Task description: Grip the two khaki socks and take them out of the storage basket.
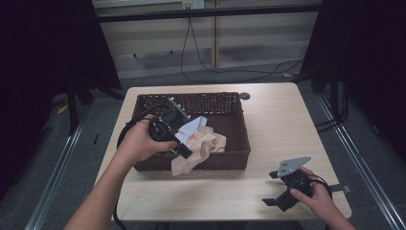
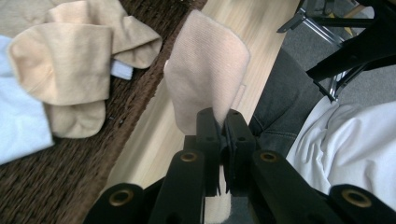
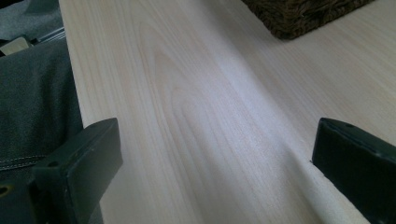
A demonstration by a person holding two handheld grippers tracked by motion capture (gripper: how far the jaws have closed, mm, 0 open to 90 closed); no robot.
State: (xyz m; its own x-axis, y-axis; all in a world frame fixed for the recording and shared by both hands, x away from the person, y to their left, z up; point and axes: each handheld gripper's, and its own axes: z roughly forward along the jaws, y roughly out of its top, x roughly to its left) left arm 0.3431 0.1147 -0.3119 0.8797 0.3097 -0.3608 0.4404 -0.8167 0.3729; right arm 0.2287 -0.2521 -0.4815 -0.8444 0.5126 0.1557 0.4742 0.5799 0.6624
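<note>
With your left gripper (image 2: 223,126) clamped on one beige sock (image 2: 208,70) that hangs beyond its jaws over the basket (image 1: 239,153) rim, extraction is only begun: more socks (image 2: 60,65) lie in the basket beside those jaws, while your right gripper (image 3: 215,172) rests released over bare table (image 3: 196,107).

The left forearm reaches forward and up from the bottom edge, its hand (image 1: 139,140) wrapped around the left claw (image 2: 223,122), whose jaws are pressed together. The right hand (image 1: 316,194) holds the right claw (image 1: 274,188) low, jaws spread wide apart.
</note>
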